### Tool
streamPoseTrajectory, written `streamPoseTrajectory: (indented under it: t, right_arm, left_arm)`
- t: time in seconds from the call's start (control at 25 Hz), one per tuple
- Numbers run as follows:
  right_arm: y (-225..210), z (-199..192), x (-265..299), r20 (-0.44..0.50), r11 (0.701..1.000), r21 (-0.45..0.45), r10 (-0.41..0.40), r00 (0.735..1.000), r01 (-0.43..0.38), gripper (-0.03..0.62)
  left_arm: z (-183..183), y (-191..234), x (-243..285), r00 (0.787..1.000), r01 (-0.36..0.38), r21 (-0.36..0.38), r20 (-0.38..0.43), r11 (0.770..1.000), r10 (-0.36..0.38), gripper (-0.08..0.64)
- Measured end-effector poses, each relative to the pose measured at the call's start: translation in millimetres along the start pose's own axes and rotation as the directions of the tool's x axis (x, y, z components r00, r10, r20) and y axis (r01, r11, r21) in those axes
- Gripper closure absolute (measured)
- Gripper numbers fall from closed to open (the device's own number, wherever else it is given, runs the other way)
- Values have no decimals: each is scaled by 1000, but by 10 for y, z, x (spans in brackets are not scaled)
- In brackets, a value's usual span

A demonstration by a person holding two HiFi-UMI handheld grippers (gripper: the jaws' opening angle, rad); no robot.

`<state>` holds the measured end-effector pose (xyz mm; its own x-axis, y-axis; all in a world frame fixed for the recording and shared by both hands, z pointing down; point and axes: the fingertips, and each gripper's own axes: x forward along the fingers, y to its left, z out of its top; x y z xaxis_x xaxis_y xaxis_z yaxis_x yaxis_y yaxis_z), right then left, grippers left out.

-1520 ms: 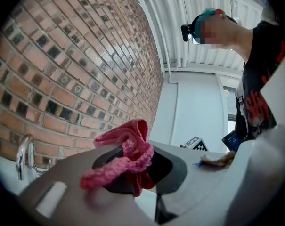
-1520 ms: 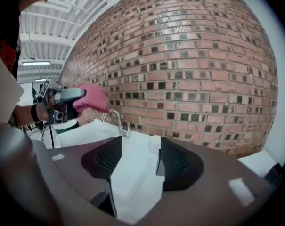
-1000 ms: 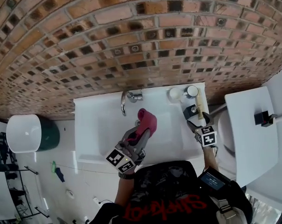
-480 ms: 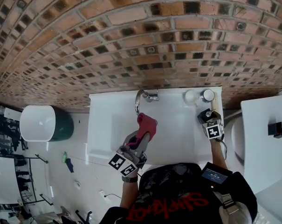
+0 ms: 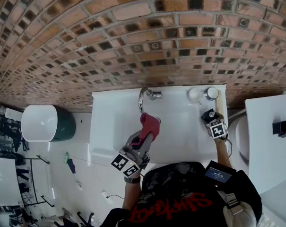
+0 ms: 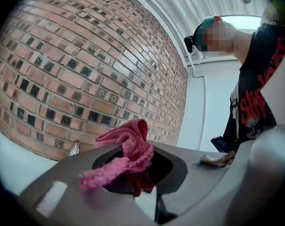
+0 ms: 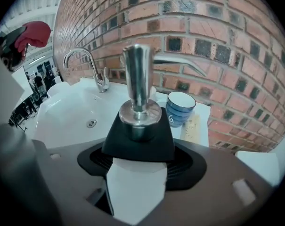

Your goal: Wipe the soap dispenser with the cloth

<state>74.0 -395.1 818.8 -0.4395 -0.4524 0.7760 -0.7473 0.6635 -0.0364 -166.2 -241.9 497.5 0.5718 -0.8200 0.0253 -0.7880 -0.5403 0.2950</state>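
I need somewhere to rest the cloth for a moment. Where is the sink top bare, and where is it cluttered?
Bare: the sink rim left of the tap, and the basin in front of it. Crowded: the back right corner, where the cup and the soap dispenser are close together.

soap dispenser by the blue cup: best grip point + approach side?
Grip the soap dispenser on its white body, below the black shoulder, coming from the sink's front: the brick wall and blue cup crowd the back, and the chrome pump is narrow. The right gripper has just been closing there, body between its jaws.
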Motion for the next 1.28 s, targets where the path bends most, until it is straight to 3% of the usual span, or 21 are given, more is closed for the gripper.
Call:
streamPoseTrajectory:
  t: [0.12, 0.32, 0.6, 0.68, 0.76, 0.88, 1.0, 1.12, 1.16, 1.2, 1.28]
  right_arm:
    - [154, -47, -121, 7, 999, -30, 40, 999, -39, 279]
    - [403, 207, -565, 138, 987, -115, 124, 983, -109, 278]
    - [701, 865, -1555, 351, 965, -227, 207, 913, -132, 280]
    - [828, 993, -1793, 355, 946, -299, 232, 905, -125, 279]
    - [972, 1036, -1954, 306, 902, -417, 258, 916, -114, 279]
    - [1194, 973, -2067, 176, 801, -583, 287, 942, -135, 280]
    - [1385, 883, -2117, 80, 731, -640, 367, 927, -234, 281]
    - [1459, 863, -2153, 64, 712, -641, 422, 904, -287, 281]
    - [1471, 875, -2170, 71, 713, -636, 436, 897, -296, 281]
    - [1482, 894, -2193, 82, 716, -629, 450, 889, -304, 281]
    - [1508, 948, -2257, 110, 721, -615, 478, 872, -317, 281]
  left_arm:
    - [8, -52, 39, 1000, 27, -3, 5, 1000, -27, 514]
    - [-51, -181, 209, 995, 104, -18, 2, 994, -104, 514]
    - [-124, -540, 590, 962, 273, -13, -26, 962, -273, 514]
    - [-144, -656, 705, 945, 325, -4, -38, 946, -325, 514]
    - [-160, -779, 811, 925, 378, 16, -56, 926, -376, 514]
    - [-160, -1008, 911, 878, 477, 79, -94, 875, -470, 514]
    - [-259, -1251, 939, 814, 579, 220, -207, 785, -543, 514]
    - [-541, -1412, 948, 750, 658, 356, -382, 664, -540, 514]
    - [-613, -1437, 944, 733, 677, 367, -420, 638, -535, 514]
    - [-645, -1453, 935, 722, 688, 367, -438, 627, -536, 514]
    - [-638, -1456, 912, 722, 687, 359, -436, 632, -538, 512]
